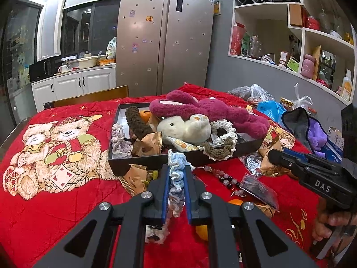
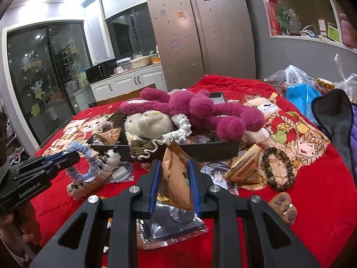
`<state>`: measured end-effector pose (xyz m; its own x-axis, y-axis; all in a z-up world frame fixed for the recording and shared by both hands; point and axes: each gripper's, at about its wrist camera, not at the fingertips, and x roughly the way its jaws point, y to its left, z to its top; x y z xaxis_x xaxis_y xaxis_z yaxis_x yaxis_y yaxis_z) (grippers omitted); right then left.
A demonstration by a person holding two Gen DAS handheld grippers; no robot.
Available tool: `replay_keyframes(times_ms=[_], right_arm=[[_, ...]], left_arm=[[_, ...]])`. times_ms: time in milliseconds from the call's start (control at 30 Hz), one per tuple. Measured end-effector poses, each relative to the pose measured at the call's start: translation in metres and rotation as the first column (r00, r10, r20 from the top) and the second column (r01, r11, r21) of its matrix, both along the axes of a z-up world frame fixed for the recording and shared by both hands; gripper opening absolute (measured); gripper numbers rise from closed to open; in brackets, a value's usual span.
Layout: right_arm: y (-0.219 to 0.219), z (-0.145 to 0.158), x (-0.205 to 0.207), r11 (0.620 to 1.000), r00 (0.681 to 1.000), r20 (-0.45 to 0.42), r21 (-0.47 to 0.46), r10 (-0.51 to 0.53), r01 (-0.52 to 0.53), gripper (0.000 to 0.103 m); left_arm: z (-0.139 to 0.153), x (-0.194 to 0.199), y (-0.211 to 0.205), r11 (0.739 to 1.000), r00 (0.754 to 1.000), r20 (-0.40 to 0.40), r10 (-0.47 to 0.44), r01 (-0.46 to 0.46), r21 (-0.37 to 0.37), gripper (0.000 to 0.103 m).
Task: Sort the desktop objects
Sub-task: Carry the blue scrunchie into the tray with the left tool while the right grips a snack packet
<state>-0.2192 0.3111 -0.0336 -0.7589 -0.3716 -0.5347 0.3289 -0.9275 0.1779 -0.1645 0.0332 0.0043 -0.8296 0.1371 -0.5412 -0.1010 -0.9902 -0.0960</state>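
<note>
**Both hands loaded, box ahead**

The left gripper [image 1: 177, 174] has its fingers nipped tight on a blue crochet scrunchie [image 1: 176, 167]; the right gripper [image 2: 175, 178] is clamped on a tan snack packet [image 2: 175, 178]. The dark box [image 1: 156, 160] lies at twelve o'clock on the desk. Best to lift both clear of its near wall, then release over bare gaps between the plush toys.

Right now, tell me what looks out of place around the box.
The pink plush sprawls over the box, one leg hanging past its right wall rather than lying inside. A brown crochet ring droops over the front wall. Snack packets, a bead bracelet and clear sleeves lie scattered on the red cloth in front.
</note>
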Motion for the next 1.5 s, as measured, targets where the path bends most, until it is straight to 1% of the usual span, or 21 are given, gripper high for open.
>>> replay_keyframes(times_ms=[67,133,200,267,333,433,567,633,733,900,1067,1233,1333,1400,1500], right_arm=[[-0.004,0.003,0.004,1.000,1.000,-0.016,-0.004,0.006,-0.006,0.026],[-0.009,0.005,0.006,1.000,1.000,-0.018,-0.009,0.017,-0.017,0.026],[-0.015,0.010,0.008,1.000,1.000,-0.021,-0.005,0.023,-0.023,0.026],[-0.018,0.017,0.007,0.999,0.999,-0.007,-0.028,0.036,-0.036,0.026],[-0.025,0.028,0.003,0.998,0.999,0.010,-0.041,0.041,-0.041,0.026],[-0.043,0.049,-0.002,0.999,0.998,-0.021,-0.009,0.051,-0.051,0.026],[-0.068,0.076,-0.019,0.998,0.997,-0.046,0.006,0.062,-0.062,0.026],[-0.079,0.084,-0.027,0.998,0.996,-0.052,0.008,0.070,-0.069,0.026],[-0.094,0.087,-0.044,0.996,0.995,-0.045,0.011,0.086,-0.085,0.026],[-0.115,0.077,-0.070,0.995,0.994,-0.024,0.023,0.102,-0.102,0.026],[-0.130,0.057,-0.093,0.993,0.994,0.009,0.041,0.109,-0.109,0.026],[-0.139,0.036,-0.114,0.993,0.994,0.044,0.054,0.102,-0.105,0.026],[-0.142,0.021,-0.123,0.992,0.991,0.076,0.057,0.106,-0.111,0.026],[-0.143,0.008,-0.128,0.991,0.988,0.113,0.072,0.104,-0.113,0.026],[-0.141,-0.004,-0.129,0.989,0.986,0.133,0.087,0.105,-0.117,0.026]], left_arm=[[0.004,0.001,-0.002,1.000,1.000,-0.008,-0.001,0.001,0.007,0.012],[0.012,0.005,-0.006,1.000,0.999,-0.032,0.005,-0.004,0.021,0.012],[0.020,0.005,-0.012,0.999,0.999,-0.038,0.003,-0.001,0.051,0.012],[0.028,0.004,-0.017,0.998,0.999,-0.045,0.021,-0.018,0.065,0.012],[0.035,0.000,-0.022,0.997,0.999,-0.045,0.026,-0.023,0.068,0.012],[0.050,-0.008,-0.031,0.998,0.998,-0.051,0.043,-0.041,0.054,0.012],[0.068,-0.024,-0.042,0.997,0.996,-0.055,0.070,-0.068,0.038,0.012],[0.074,-0.034,-0.048,0.996,0.995,-0.057,0.078,-0.075,0.042,0.012],[0.074,-0.050,-0.054,0.996,0.996,-0.041,0.079,-0.077,0.048,0.012],[0.060,-0.067,-0.057,0.995,0.996,-0.020,0.092,-0.091,0.035,0.012],[0.039,-0.077,-0.061,0.996,0.996,0.014,0.084,-0.084,0.031,0.012],[0.022,-0.083,-0.073,0.994,0.994,0.049,0.100,-0.102,0.039,0.012],[0.013,-0.085,-0.073,0.993,0.992,0.059,0.116,-0.115,-0.010,0.012],[0.005,-0.087,-0.070,0.995,0.993,0.072,0.095,-0.093,-0.025,0.012],[-0.003,-0.092,-0.069,0.996,0.992,0.091,0.088,-0.087,-0.023,0.012]])
